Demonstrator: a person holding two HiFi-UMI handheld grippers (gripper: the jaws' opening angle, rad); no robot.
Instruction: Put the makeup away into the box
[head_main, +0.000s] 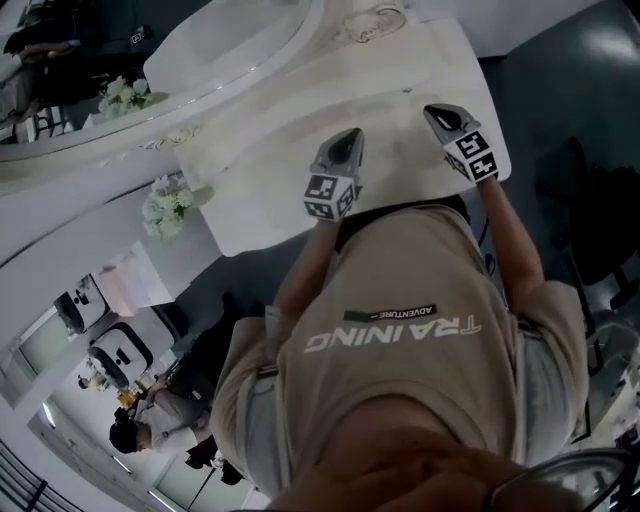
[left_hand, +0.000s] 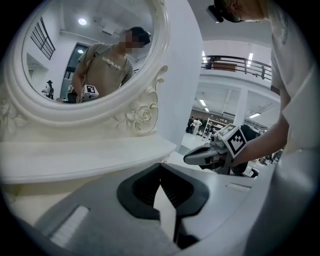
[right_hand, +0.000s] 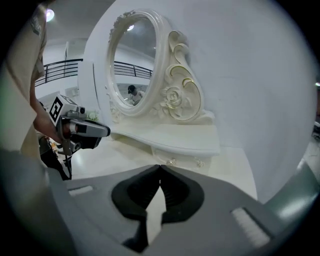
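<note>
Closest in, the person's beige shirt (head_main: 400, 330) reads "TRAINING" with a small "ADVENTURE" tag, upside down in the head view. Beyond it, the left gripper (left_hand: 160, 167) and right gripper (right_hand: 160, 167) both have their jaws closed on nothing, pointing over the white dressing table (head_main: 260, 160) towards its oval carved mirror (right_hand: 131, 65). No view shows where the makeup or box lies. Behind is a bright hall with a railed balcony (left_hand: 235, 62)

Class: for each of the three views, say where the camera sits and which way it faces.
Head view: on the head, steeply down at the table; shirt, left gripper and right gripper show.
Left gripper view: on that gripper, toward the mirror; its shut jaws show.
Right gripper view: likewise, toward the mirror obliquely; shut jaws show.
Shared: both gripper views show the mirror and the other gripper.
</note>
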